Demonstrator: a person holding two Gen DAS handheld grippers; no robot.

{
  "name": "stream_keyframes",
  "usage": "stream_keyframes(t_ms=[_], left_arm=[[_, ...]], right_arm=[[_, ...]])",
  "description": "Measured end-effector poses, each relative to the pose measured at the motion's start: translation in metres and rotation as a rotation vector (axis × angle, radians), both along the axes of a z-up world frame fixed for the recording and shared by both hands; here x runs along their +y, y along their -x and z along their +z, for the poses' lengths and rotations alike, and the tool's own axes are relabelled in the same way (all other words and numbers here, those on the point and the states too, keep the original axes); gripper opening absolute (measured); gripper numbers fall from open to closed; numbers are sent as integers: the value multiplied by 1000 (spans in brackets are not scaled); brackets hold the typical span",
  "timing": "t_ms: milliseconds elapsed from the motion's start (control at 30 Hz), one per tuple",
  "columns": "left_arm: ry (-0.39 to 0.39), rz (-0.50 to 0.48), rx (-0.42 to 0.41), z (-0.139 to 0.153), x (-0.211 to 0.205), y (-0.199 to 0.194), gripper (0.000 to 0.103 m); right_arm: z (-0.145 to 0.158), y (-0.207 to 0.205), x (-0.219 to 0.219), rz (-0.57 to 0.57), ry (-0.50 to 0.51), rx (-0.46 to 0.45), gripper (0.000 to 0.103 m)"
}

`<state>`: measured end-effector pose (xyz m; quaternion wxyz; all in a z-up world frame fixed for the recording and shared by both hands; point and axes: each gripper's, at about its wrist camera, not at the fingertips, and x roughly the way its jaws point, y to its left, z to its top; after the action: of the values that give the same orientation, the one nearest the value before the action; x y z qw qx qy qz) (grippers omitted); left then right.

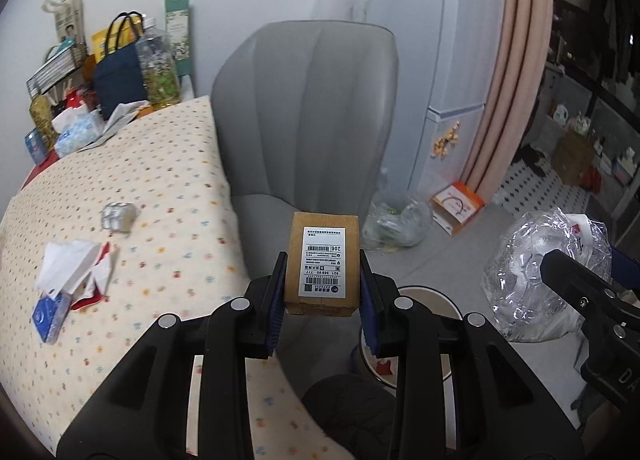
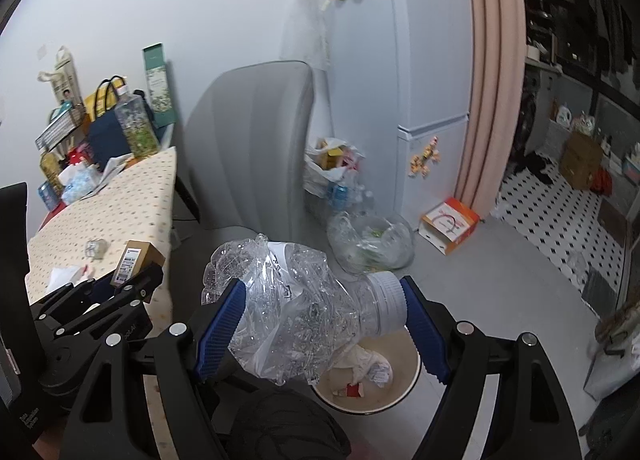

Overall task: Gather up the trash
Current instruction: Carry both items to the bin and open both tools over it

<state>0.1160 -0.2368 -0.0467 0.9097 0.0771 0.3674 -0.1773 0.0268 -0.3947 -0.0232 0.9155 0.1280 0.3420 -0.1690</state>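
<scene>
My left gripper (image 1: 323, 292) is shut on a small cardboard box (image 1: 322, 260) with a white barcode label, held just past the table edge, above the grey chair seat. My right gripper (image 2: 322, 316) is shut on a crushed clear plastic bottle (image 2: 296, 308) with a white cap, held above a cream trash bin (image 2: 412, 380) that holds crumpled paper. The bin's rim (image 1: 424, 292) shows under the box in the left wrist view. On the table lie a crumpled foil piece (image 1: 117, 216), torn white and red wrappers (image 1: 80, 268) and a small blue packet (image 1: 48, 316).
A dotted tablecloth covers the table (image 1: 160, 164). Bags, a tissue box and bottles crowd its far end (image 1: 100, 80). A grey chair (image 1: 308, 108) stands beside it. On the floor are a clear plastic bag (image 2: 370, 240), an orange-white box (image 2: 450, 224) and a fridge (image 2: 432, 60).
</scene>
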Motion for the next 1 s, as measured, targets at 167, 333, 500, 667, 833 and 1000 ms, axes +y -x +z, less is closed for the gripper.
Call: stream_keyframes(t_ms=[167,333,500,667,833,1000], left_arm=[[-27,-27,26,-11,-23,-6,32],[-49,-46,48,-21,-41,-14,32],[-69,-53,69,-31,-54,-21,32],[-89,-59,85,-40,-64,-25,32],[-101,-79,97,-46,-77,-27,32],[-111,-119,106,-49,-97,-21,32]], right_arm=[[-14,-3,-22,-31,-24,26,76],[-31,-9,-44,-65,-46,52,76],[-50,-20,-66,-97,-64,73,77],[-67,-28,-81,-125,-82,90,92],[-75,-19,-95,-152,-97,106,92],[-77,2,-113,-204,-113,102,92]])
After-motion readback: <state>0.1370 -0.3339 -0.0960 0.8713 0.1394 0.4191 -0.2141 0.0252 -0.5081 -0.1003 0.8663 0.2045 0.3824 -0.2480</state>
